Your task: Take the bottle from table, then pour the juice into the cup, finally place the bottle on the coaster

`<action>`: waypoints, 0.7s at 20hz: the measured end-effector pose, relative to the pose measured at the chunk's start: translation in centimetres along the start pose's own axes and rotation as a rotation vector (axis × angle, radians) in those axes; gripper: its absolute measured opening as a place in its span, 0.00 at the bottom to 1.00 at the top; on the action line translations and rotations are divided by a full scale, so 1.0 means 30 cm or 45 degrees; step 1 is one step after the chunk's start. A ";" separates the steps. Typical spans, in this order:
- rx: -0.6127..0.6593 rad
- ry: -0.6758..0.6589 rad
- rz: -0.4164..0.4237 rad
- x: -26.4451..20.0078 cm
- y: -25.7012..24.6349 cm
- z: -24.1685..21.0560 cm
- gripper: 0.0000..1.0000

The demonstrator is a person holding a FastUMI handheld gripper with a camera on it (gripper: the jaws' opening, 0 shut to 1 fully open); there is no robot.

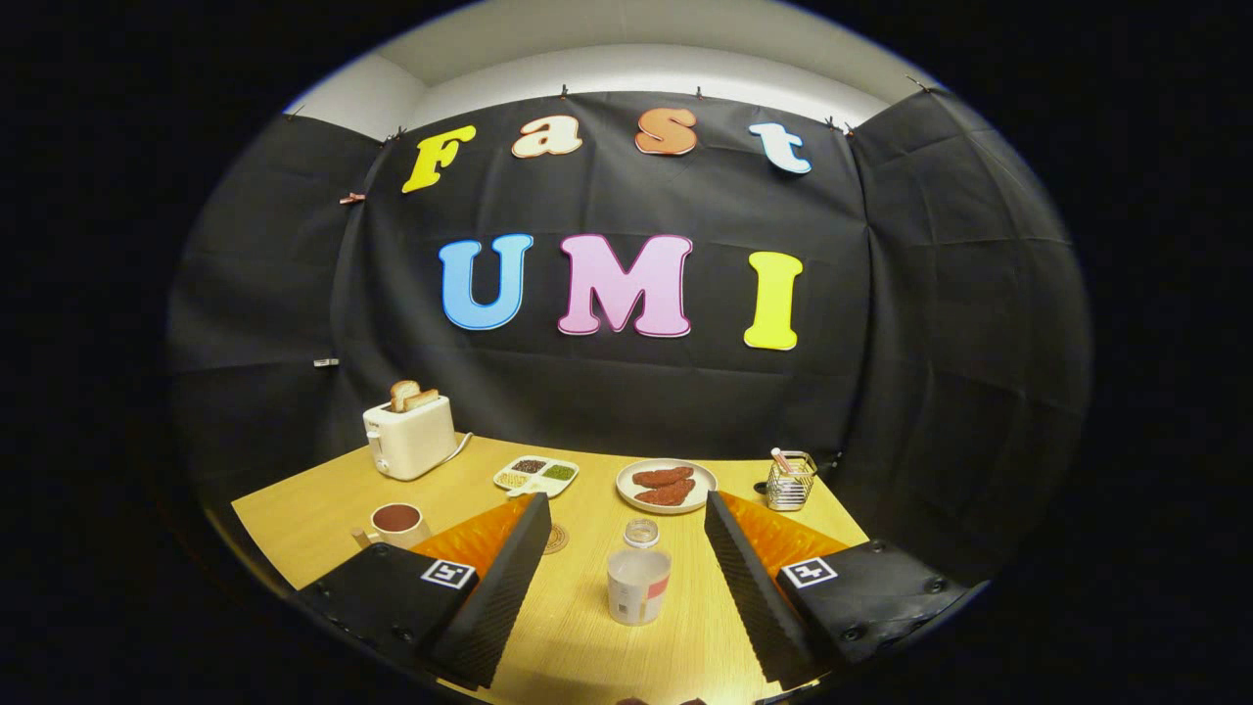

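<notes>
Gripper (626, 587) fingers spread wide, holding nothing; upright bottle (641, 534) dead ahead past white cup (637, 586) standing between fingers; coaster (555, 539) left of bottle

bottle (638, 585) between spread jaws, plate (667, 487) beyond

The claw (626, 578) hovers level above the table, its two fingers spread wide and empty.
</notes>
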State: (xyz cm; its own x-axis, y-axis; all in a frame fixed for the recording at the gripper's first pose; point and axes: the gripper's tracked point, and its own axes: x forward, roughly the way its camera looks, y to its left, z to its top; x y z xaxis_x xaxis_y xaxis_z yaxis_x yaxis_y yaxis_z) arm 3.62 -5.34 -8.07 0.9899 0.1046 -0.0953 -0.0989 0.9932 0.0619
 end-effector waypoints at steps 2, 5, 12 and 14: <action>0.004 0.008 0.006 0.024 -0.002 -0.027 0.97; -0.005 0.008 -0.005 0.078 -0.013 -0.054 0.97; -0.001 0.026 -0.030 0.187 -0.034 -0.182 0.97; -0.035 0.004 -0.058 0.208 -0.059 -0.208 0.97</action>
State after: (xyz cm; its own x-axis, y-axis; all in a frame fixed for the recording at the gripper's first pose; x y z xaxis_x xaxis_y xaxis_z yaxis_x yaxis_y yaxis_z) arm 9.34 -6.12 -14.96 0.9932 0.0591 -0.1002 -0.0564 0.9980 0.0303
